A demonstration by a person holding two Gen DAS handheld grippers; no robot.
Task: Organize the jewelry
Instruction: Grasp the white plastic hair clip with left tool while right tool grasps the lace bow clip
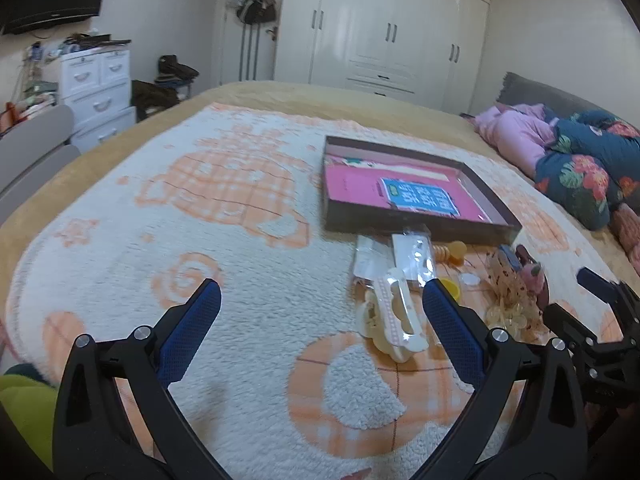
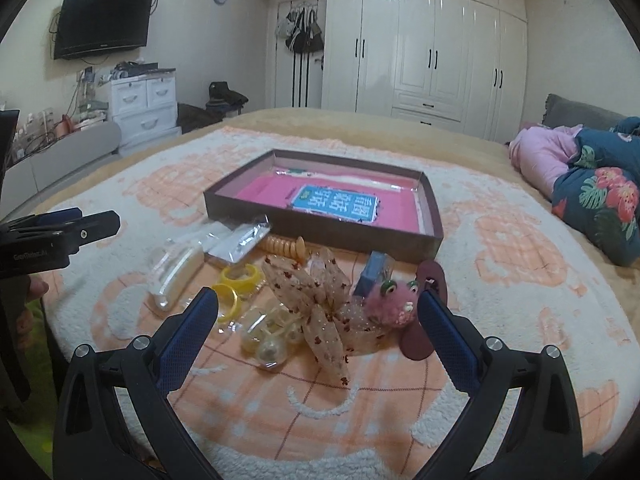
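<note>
**Inspector A:** Right wrist view: the right gripper (image 2: 318,302) hangs low over the blanket (image 2: 520,280), jaws spread wide, nothing between them. Ahead of it lies the jewelry pile: a spotted sheer bow (image 2: 320,300), a pink fuzzy frog clip (image 2: 394,304), yellow bangles (image 2: 238,286) and pearl-like beads (image 2: 272,350).

**Inspector B:** And the tray?

**Inspector A:** A brown shallow box (image 2: 320,224) sits beyond the pile, toward the blanket's middle, its near wall just behind an orange ribbed clip (image 2: 286,246). A pink sheet with a blue label lines its floor.

**Inspector B:** Left wrist view?

**Inspector A:** The left gripper (image 1: 322,298) is likewise fully parted and empty. A cream hair claw in clear wrapping (image 1: 394,318) lies close beside its right finger; whether they touch, I cannot tell, as the frame is blurred. The pile lies to its right, near the blanket's near edge, with the box (image 1: 416,224) just behind.
</note>
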